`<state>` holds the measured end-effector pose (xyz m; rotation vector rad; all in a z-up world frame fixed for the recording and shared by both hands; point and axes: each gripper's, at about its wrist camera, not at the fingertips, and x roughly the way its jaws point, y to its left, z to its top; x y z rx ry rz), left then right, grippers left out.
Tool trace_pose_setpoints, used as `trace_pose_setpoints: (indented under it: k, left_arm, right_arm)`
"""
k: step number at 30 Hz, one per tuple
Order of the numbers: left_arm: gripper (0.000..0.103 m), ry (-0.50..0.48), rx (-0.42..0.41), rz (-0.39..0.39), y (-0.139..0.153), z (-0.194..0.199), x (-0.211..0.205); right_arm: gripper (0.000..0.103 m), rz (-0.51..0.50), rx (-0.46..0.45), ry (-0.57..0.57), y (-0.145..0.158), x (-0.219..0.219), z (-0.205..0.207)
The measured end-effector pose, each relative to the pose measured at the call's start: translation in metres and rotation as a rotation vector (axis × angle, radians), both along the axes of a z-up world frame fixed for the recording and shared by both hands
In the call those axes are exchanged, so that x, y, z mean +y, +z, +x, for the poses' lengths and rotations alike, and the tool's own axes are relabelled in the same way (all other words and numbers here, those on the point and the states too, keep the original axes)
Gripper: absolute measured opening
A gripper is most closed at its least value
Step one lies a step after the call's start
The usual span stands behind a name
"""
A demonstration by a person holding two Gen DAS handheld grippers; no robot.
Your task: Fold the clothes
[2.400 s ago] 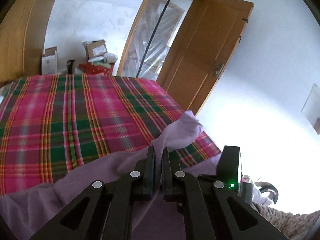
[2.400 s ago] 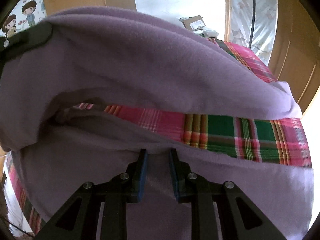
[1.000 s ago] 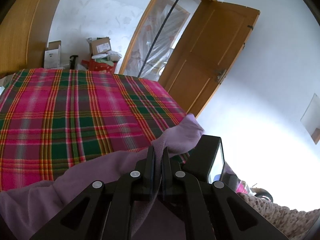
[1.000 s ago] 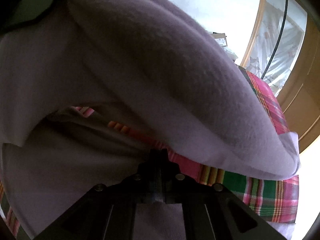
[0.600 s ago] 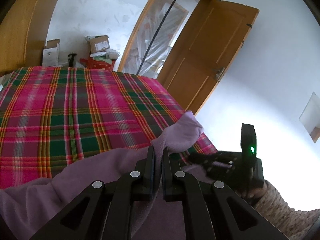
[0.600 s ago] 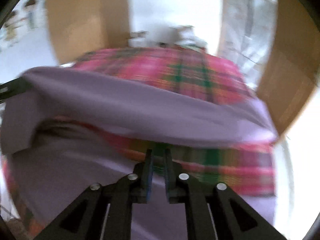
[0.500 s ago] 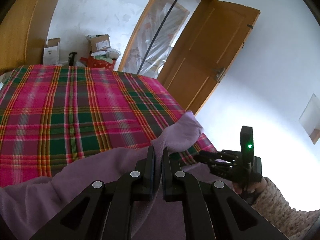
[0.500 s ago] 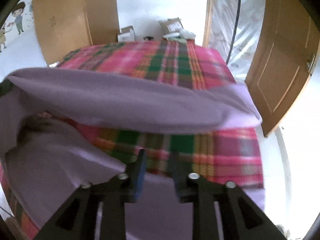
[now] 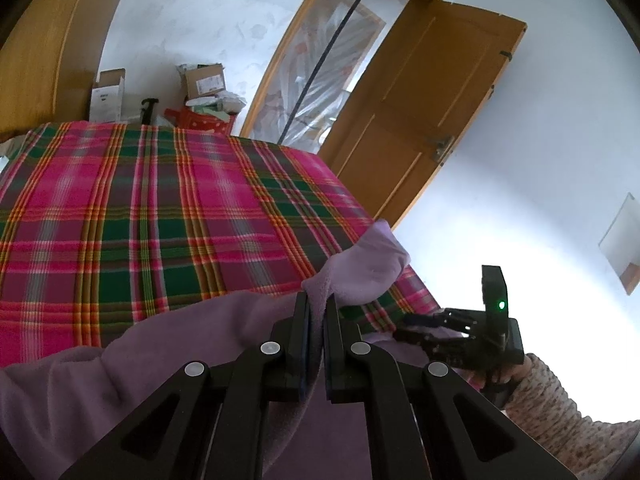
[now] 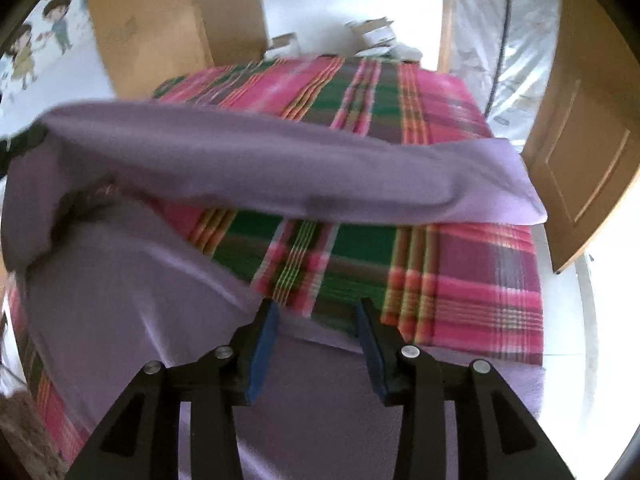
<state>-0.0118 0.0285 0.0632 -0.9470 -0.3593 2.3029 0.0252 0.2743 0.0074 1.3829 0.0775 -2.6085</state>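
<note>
Released now, the right hand-held gripper (image 10: 316, 320) gapes empty; left hand-held gripper (image 9: 316, 312) stays clamped on the purple fleece garment (image 9: 360, 256) (lay it down taut).

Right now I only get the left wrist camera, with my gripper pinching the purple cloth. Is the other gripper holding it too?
Observer: No. The right gripper is open, its fingers spread with nothing between them, above the purple garment.
Operator: Is the cloth flat on the bed?
Observer: Not all of it. One long purple part hangs lifted across the plaid blanket, and you can see the blanket under it.
Operator: Where does that lifted part start?
Observer: At the left gripper, which is shut on the cloth. From the right wrist view it shows as a dark shape at the far left end of that part.
</note>
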Motion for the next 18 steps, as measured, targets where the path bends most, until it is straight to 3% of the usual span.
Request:
trace_pose_setpoints:
  k: [6, 8, 9, 10, 12, 15, 18]
  left_arm:
    - [0.006, 0.002, -0.010, 0.001, -0.003, -0.003, -0.001]
    - [0.006, 0.000, -0.008, 0.002, -0.003, -0.002, 0.000]
    - [0.006, -0.002, -0.007, 0.002, -0.002, -0.001, 0.000]
    - [0.006, -0.004, -0.005, 0.002, -0.002, -0.001, 0.000]
    - [0.006, -0.011, -0.005, 0.002, -0.002, 0.001, 0.001]
    - [0.006, -0.022, -0.007, 0.002, -0.003, 0.003, 0.003]
    - [0.006, -0.037, -0.013, -0.003, -0.006, 0.007, 0.005]
  right_arm:
    - [0.042, 0.010, 0.005, -0.001, -0.002, 0.003, 0.002]
    - [0.032, -0.009, 0.012, 0.009, -0.001, 0.003, 0.005]
    - [0.012, 0.002, 0.014, 0.018, -0.001, -0.001, 0.005]
    - [0.006, 0.022, 0.016, 0.027, 0.001, -0.006, 0.004]
    - [0.003, 0.060, 0.029, 0.031, 0.003, -0.014, 0.002]
    - [0.001, 0.065, 0.067, -0.049, 0.007, -0.007, -0.003]
    - [0.000, 0.061, 0.038, -0.089, 0.001, -0.004, -0.008]
